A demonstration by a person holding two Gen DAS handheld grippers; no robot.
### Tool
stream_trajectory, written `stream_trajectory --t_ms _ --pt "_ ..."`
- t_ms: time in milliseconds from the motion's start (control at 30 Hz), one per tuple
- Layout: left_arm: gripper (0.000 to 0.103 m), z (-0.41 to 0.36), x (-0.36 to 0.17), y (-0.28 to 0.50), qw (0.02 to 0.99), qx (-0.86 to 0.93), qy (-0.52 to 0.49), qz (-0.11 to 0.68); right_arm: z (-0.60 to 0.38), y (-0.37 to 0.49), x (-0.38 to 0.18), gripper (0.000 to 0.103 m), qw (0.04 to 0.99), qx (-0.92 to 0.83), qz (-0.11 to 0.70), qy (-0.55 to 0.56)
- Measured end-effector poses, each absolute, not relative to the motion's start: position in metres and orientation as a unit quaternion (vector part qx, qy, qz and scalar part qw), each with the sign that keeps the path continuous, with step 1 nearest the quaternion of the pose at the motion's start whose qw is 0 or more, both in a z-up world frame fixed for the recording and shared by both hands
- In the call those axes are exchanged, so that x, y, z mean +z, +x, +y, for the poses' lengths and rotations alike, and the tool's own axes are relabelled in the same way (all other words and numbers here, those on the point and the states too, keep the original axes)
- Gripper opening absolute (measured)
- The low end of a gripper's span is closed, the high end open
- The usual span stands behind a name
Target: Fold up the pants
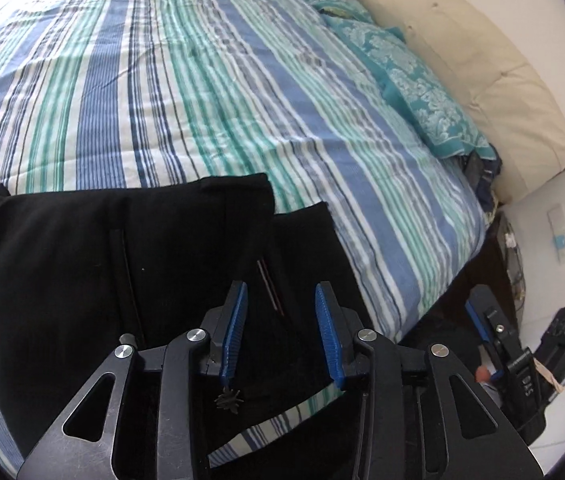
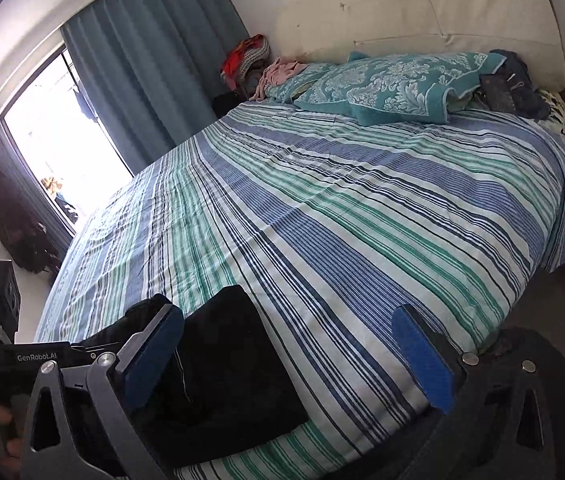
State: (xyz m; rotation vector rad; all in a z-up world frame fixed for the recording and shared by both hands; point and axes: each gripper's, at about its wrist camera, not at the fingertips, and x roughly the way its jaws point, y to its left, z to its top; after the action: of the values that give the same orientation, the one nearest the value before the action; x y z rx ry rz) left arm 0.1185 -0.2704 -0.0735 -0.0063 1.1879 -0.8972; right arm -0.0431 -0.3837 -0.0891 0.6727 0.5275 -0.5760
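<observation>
Lay folded at seven o'clock on striped bed (image 2: 322,208): black pants (image 1: 122,264). Hovered above, parted, gripping nothing: left tongs (image 1: 281,332). Spread wide, empty: right tongs (image 2: 288,360).

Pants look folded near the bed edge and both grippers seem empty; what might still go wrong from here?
1. The black pants lie close to the edge of the striped bedspread, so a nudge might slide them off.
2. The left gripper hangs open right above them; its fingers could snag the top layer, which already sits offset.
</observation>
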Motion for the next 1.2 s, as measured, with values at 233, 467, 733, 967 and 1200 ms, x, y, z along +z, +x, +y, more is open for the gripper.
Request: stream_trajectory --t_ms 233,467,733,967,1200 --pt "0.077 -0.156 -0.027 0.133 0.842 -0.324 -0.027 0.429 -0.371 -0.025 -0.094 0.103 0.897 -0.097 0.203 0.381" --pt "0.077 -0.042 -0.106 0.143 0.872 -0.165 -0.028 0.46 -0.295 0.059 -0.113 0.102 0.887 0.12 0.392 0.212" --pt "0.075 0.003 -0.159 0.139 0.855 -0.101 -0.064 0.504 -0.301 0.126 -0.147 0.062 0.826 0.196 0.49 0.197" --pt "0.075 0.005 -0.163 0.14 0.859 -0.102 -0.057 0.499 -0.307 0.144 -0.162 0.017 0.794 0.193 0.531 0.224" --pt "0.075 -0.001 -0.157 0.136 0.861 -0.115 -0.055 0.493 -0.321 0.123 -0.084 0.01 0.821 0.231 0.422 0.307"
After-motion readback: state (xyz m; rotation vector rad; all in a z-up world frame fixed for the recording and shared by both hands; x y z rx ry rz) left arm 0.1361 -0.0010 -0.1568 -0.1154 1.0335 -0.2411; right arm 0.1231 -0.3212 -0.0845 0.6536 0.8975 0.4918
